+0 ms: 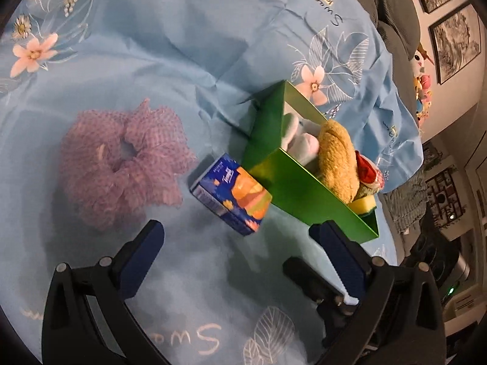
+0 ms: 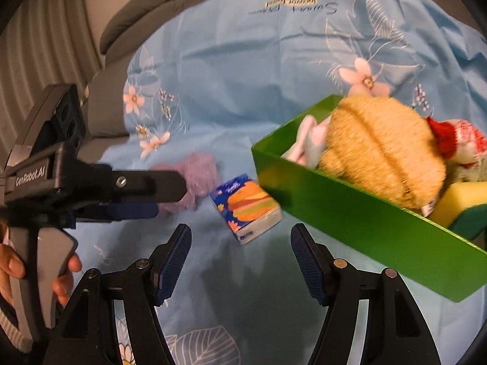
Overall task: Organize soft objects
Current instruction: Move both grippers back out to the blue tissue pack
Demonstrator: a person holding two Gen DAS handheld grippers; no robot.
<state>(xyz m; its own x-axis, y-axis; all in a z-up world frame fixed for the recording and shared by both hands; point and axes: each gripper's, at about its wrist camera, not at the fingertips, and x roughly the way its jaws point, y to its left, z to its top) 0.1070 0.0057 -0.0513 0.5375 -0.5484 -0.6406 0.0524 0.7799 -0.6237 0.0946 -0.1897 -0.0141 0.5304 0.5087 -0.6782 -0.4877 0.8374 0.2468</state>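
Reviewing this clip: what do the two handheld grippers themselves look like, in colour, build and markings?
Both are black plastic frames with silver pivot rivets and ribbed dark-blue finger pads. The left gripper, seen side-on from the right wrist, has a grey handle, a black camera block and white "GenRobot.AI" lettering. The right gripper shows the same frame. No sleeve visible.

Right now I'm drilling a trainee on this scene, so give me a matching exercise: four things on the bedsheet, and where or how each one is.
Things:
1. purple scrunchie
2. tissue pack
3. yellow sponge
4. left hand-held gripper

States:
A. inside the green box, at one end
B. open, holding nothing
C. lying alone on the sheet
D. on the sheet beside the box's wall

Pairs: 1-C, 2-D, 3-A, 4-B
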